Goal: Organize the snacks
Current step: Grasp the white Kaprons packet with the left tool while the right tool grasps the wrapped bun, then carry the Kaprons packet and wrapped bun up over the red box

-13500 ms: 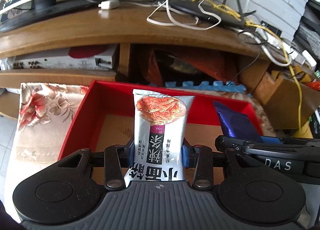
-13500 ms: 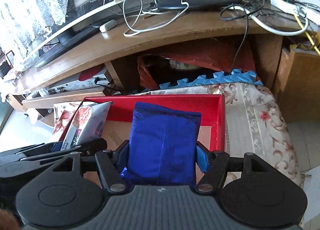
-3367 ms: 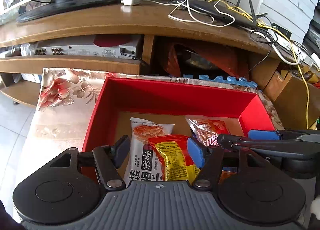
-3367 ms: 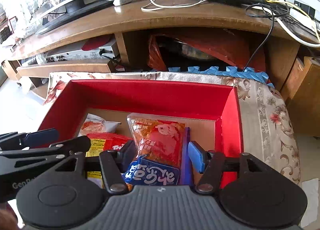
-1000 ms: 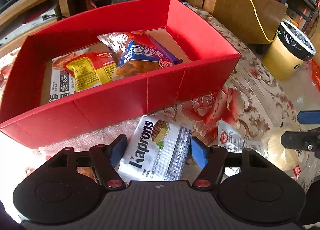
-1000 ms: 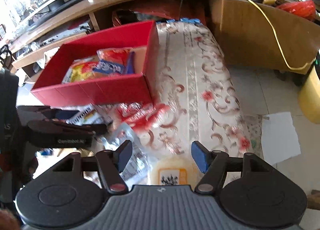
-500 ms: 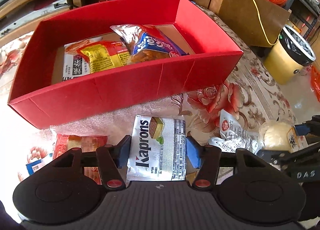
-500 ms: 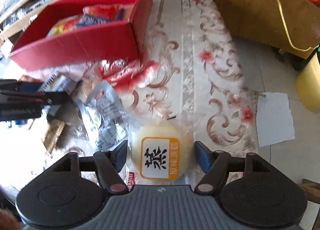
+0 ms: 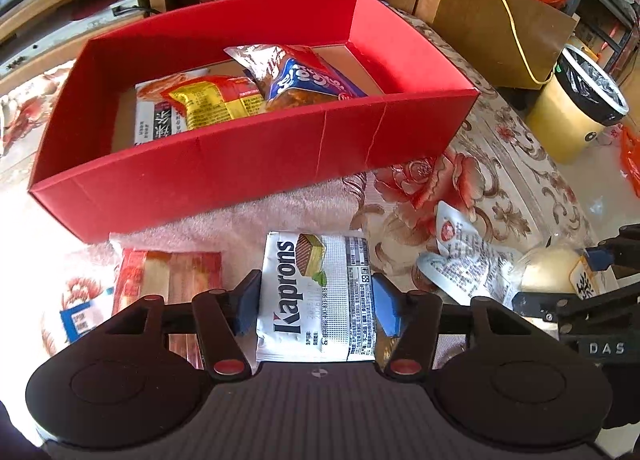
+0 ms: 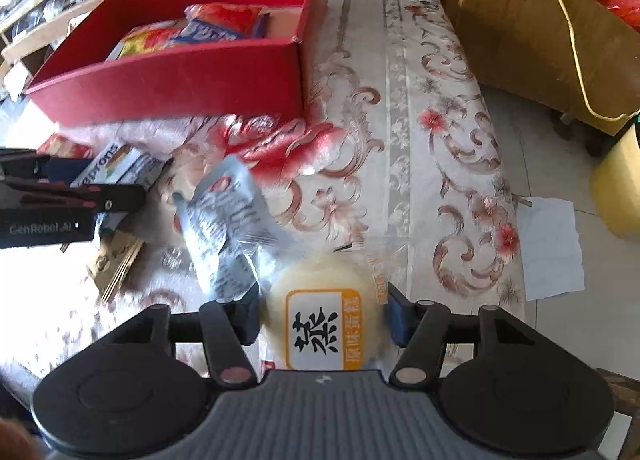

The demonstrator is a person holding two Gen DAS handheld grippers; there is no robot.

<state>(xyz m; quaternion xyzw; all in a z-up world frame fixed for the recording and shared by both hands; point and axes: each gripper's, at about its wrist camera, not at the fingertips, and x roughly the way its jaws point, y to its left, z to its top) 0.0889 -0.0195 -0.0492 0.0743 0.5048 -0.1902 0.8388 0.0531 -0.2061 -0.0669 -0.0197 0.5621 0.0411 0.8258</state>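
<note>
Two items in hand. Left tool (image 9: 316, 306) clamped across Kaprons wafer packet (image 9: 316, 296), on cloth before red box (image 9: 256, 156): light, crinkly, slippery. Right tool (image 10: 322, 314) closing on wrapped steamed cake (image 10: 322, 312): soft, crushable; grip flanks gently.

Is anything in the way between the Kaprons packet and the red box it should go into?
Only the red box's own near wall: it stands between the Kaprons packet and the inside, so the packet must go up and over. The left gripper already has the packet between its pads. Nothing else intervenes.
</note>
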